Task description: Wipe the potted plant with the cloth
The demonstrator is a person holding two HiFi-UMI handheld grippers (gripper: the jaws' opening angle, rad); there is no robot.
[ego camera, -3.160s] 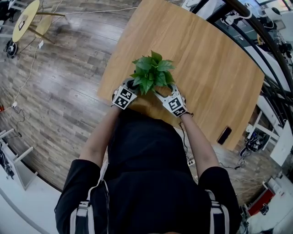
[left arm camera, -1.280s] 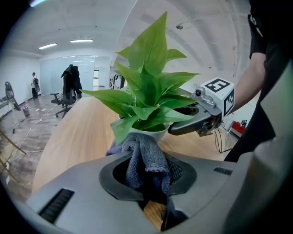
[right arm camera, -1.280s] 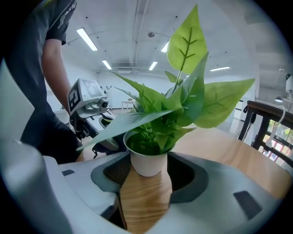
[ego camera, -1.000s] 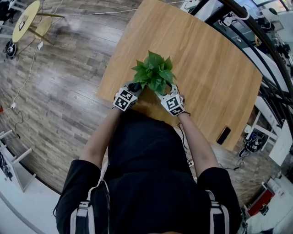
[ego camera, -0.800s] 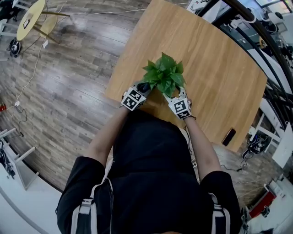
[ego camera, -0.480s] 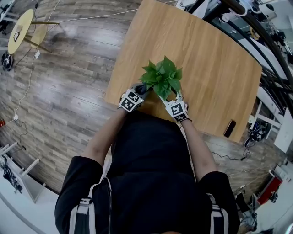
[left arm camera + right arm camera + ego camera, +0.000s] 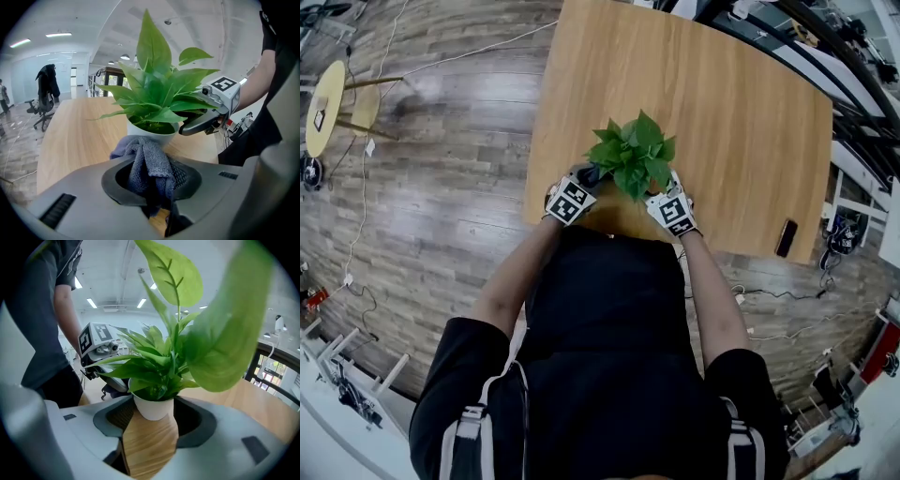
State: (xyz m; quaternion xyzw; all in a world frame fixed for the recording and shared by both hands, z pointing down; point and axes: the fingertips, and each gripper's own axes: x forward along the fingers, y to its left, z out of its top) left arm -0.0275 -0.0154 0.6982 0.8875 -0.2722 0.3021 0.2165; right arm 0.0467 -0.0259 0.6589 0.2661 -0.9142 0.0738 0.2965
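Note:
A leafy green plant (image 7: 633, 155) in a white pot (image 7: 153, 406) stands near the front edge of the wooden table (image 7: 722, 94). My left gripper (image 7: 587, 178) is at the pot's left, shut on a bunched grey-blue cloth (image 7: 146, 165). The cloth's top touches or nearly touches the pot (image 7: 152, 137) below the leaves. My right gripper (image 7: 662, 193) reaches in from the right, its jaws wide apart around the pot with a pad against each side. In the left gripper view one dark right fingertip (image 7: 190, 128) lies at the pot's rim. Leaves hide most of the pot in the head view.
A dark phone (image 7: 786, 237) lies at the table's front right corner. A small round yellow table (image 7: 323, 94) stands far left on the wood floor. An office chair (image 7: 44, 105) shows beyond the table's far end. The person's body is close to the table's front edge.
The head camera has swung, so the table sits differently in view. Both grippers have stayed at the base of the plant, and the plant has not visibly moved on the table.

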